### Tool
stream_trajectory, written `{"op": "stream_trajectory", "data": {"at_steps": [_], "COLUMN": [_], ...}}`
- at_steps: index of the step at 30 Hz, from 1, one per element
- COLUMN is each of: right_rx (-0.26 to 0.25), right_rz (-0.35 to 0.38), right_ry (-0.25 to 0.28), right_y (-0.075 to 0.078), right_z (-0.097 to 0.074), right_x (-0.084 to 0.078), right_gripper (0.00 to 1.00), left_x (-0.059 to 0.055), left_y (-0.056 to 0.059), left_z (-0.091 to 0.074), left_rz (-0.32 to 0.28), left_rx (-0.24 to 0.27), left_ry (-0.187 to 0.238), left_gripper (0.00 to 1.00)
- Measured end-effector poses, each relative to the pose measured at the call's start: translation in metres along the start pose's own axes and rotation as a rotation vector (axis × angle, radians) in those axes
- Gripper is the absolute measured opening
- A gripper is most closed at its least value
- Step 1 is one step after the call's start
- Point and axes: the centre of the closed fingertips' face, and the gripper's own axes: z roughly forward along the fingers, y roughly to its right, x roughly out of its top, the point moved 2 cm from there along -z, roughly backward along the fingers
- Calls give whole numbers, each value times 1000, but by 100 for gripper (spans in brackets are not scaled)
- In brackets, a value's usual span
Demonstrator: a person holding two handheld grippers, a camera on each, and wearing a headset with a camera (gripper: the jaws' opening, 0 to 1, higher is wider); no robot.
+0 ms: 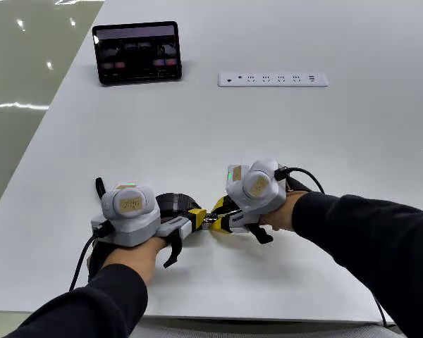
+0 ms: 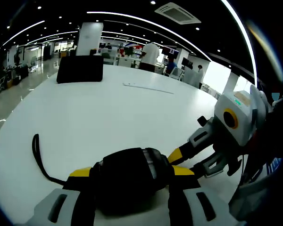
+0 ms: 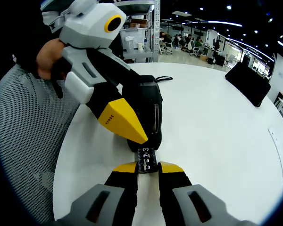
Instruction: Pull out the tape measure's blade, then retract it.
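The black tape measure [image 1: 173,205] lies at the table's near edge with my left gripper [image 1: 192,220] shut on its case [image 2: 129,179], one yellow-tipped jaw on each side. A black wrist strap [image 2: 37,157] trails from the case to the left. My right gripper [image 1: 217,220] faces it from the right and is shut on the end of the blade [image 3: 146,160], which sticks out only a short way from the case [image 3: 148,110]; printed numbers show on it. In the right gripper view the left gripper [image 3: 114,117] covers the case's near side.
A dark tablet [image 1: 137,52] stands at the back left of the white table [image 1: 268,127], and a white power strip [image 1: 273,79] lies at the back right. The table's left edge [image 1: 49,113] drops to a glossy floor. A mesh chair [image 3: 28,136] sits by the near edge.
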Motion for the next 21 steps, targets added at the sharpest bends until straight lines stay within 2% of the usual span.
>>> {"op": "stream_trajectory", "data": {"at_steps": [7,21], "right_rx": [12,16], "right_rz": [45,29], "right_ry": [16,24], "right_y": [1,-1], "right_z": [3,8], "right_x": [2,7], "right_gripper": [10,12], "left_x": [0,0], "left_y": [0,-1], "left_z": [0,0], "left_rz": [-3,0], "left_rx": [-2,-5], "left_ry": [-1,-1], "left_gripper": [58,58]}}
